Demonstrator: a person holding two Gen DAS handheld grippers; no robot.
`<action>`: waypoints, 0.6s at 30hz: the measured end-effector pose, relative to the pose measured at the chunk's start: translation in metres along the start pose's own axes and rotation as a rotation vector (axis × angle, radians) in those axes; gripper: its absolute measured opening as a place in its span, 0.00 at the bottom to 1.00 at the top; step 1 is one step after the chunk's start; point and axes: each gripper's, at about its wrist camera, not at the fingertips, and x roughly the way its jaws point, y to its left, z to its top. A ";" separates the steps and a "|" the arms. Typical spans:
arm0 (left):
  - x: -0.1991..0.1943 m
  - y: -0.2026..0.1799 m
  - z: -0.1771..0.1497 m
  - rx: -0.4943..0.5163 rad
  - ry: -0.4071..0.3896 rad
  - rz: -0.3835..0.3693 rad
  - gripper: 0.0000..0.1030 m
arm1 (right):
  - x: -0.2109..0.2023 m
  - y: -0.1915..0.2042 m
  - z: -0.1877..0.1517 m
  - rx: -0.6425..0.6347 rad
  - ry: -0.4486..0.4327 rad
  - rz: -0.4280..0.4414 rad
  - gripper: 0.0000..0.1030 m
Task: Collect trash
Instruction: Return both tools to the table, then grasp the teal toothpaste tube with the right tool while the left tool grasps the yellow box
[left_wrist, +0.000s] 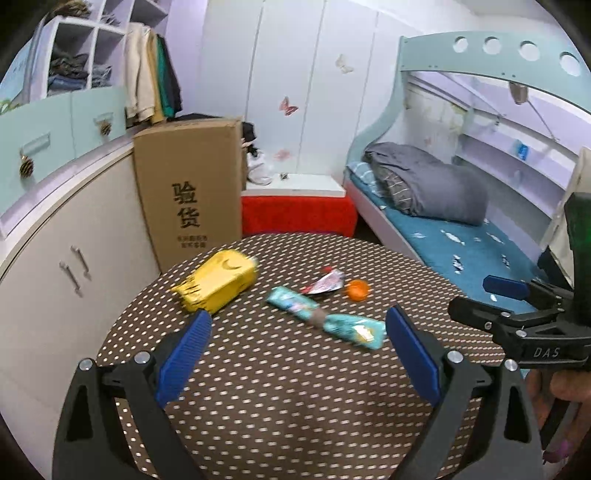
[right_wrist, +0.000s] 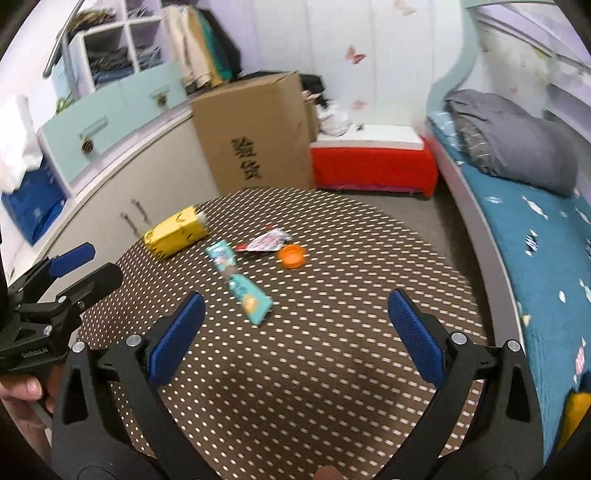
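On the round brown dotted table (left_wrist: 280, 387) (right_wrist: 332, 369) lie a crumpled yellow carton (left_wrist: 216, 282) (right_wrist: 173, 234), a twisted teal wrapper (left_wrist: 325, 317) (right_wrist: 242, 284), a small red and white wrapper (left_wrist: 327, 282) (right_wrist: 266, 240) and an orange bottle cap (left_wrist: 357, 290) (right_wrist: 292, 255). My left gripper (left_wrist: 297, 332) hovers open above the table, just short of the teal wrapper. My right gripper (right_wrist: 295, 317) is open too, with the teal wrapper lying ahead of its left finger. Each gripper shows at the edge of the other's view, hand-held, with nothing between its fingers.
A tall cardboard box (left_wrist: 188, 188) (right_wrist: 255, 136) stands behind the table, beside a curved white cabinet (left_wrist: 55, 258) (right_wrist: 110, 199). A red bench (left_wrist: 297, 214) (right_wrist: 373, 166) sits at the back. A bunk bed with a blue mattress (left_wrist: 461, 243) (right_wrist: 539, 251) and a grey duvet runs along the right.
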 end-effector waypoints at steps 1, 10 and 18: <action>0.003 0.007 -0.002 -0.005 0.005 0.009 0.91 | 0.008 0.005 0.001 -0.011 0.013 0.011 0.94; 0.028 0.057 -0.008 -0.045 0.042 0.075 0.91 | 0.075 0.046 0.008 -0.112 0.096 0.078 0.94; 0.070 0.075 0.002 0.025 0.086 0.124 0.91 | 0.126 0.061 0.011 -0.164 0.160 0.079 0.85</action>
